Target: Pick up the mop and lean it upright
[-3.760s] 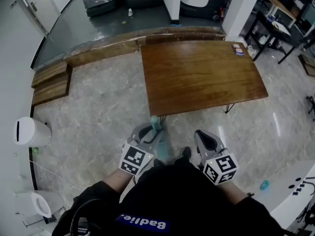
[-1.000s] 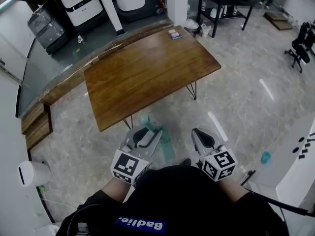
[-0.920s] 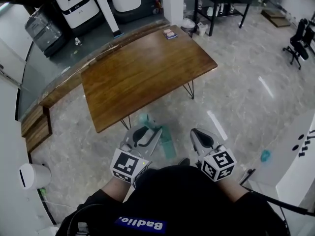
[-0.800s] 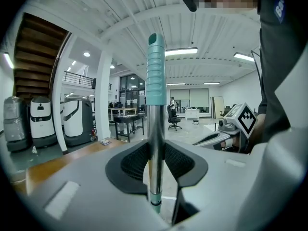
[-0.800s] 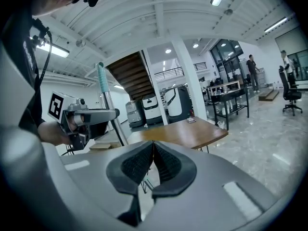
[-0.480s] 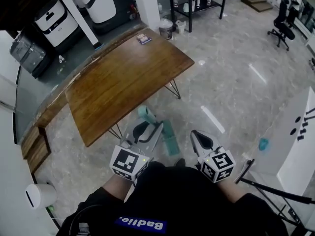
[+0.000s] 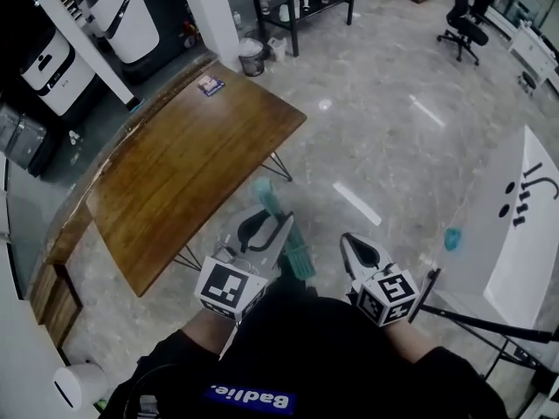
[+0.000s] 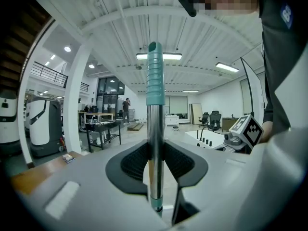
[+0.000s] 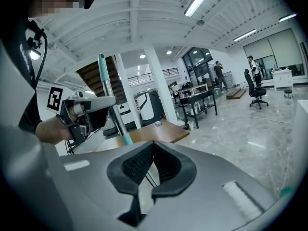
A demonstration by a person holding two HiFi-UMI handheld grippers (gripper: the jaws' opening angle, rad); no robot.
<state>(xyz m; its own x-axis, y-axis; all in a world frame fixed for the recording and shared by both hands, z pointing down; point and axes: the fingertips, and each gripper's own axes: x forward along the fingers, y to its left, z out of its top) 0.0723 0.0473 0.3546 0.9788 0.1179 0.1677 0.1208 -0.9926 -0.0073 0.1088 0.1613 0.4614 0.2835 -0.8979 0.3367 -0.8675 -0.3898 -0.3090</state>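
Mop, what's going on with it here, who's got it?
A person holds a gripper in each hand. The left tongs are clamped on the mop pole, below its teal grip, and hold it upright. The right tongs are shut and empty, off to the side. In the head view the mop's teal head is low by the person's feet, next to the table. The mop is not yet leaned against anything.
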